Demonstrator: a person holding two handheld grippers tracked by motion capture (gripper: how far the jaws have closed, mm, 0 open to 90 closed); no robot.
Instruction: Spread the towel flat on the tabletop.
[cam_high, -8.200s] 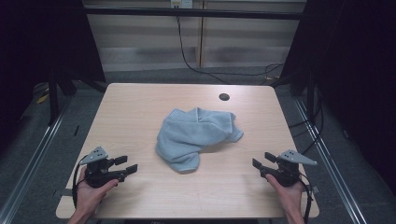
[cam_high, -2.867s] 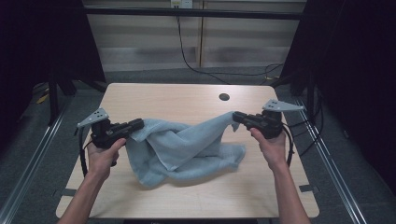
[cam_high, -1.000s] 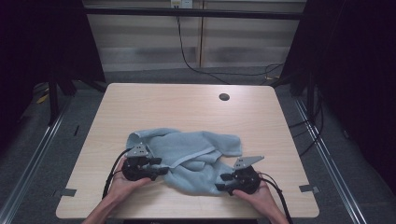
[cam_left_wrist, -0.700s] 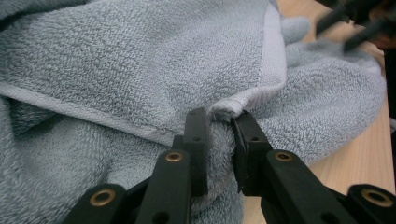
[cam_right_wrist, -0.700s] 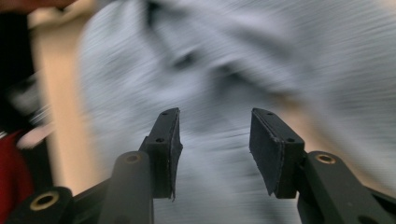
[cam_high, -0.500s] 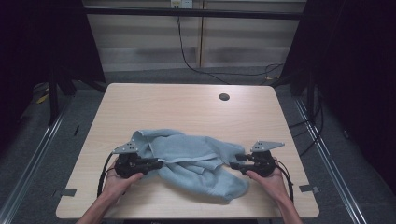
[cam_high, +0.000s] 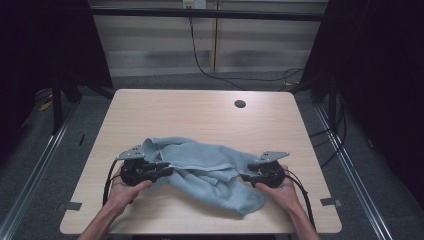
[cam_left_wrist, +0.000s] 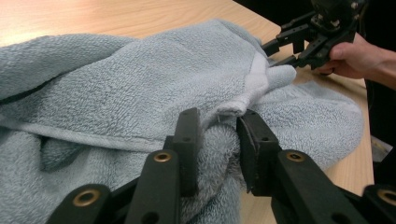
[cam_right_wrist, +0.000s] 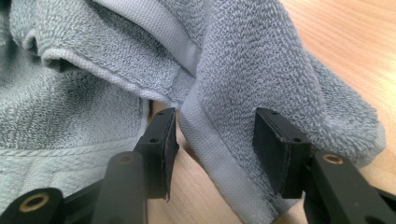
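A light blue towel (cam_high: 205, 167) lies crumpled on the near half of the wooden table (cam_high: 200, 110), stretched between my two grippers. My left gripper (cam_high: 167, 170) is at the towel's left end. In the left gripper view (cam_left_wrist: 217, 135) its jaws pinch a bunched fold of the towel (cam_left_wrist: 140, 79); they have just been opening a little, and the fold still fills the gap. My right gripper (cam_high: 246, 177) is at the towel's right end. In the right gripper view (cam_right_wrist: 215, 140) the jaws stand wide with a hemmed edge of the towel (cam_right_wrist: 257, 65) hanging loosely between them.
A round cable hole (cam_high: 240, 104) sits near the table's far edge. The far half of the table is bare wood. Dark frames and cables stand beyond the table. The right gripper (cam_left_wrist: 285, 46) and its hand show at the far end of the towel in the left gripper view.
The right gripper has slid to the right and away from the front edge, drawing the towel out wider. The left gripper has stayed at the towel's left end, a touch higher.
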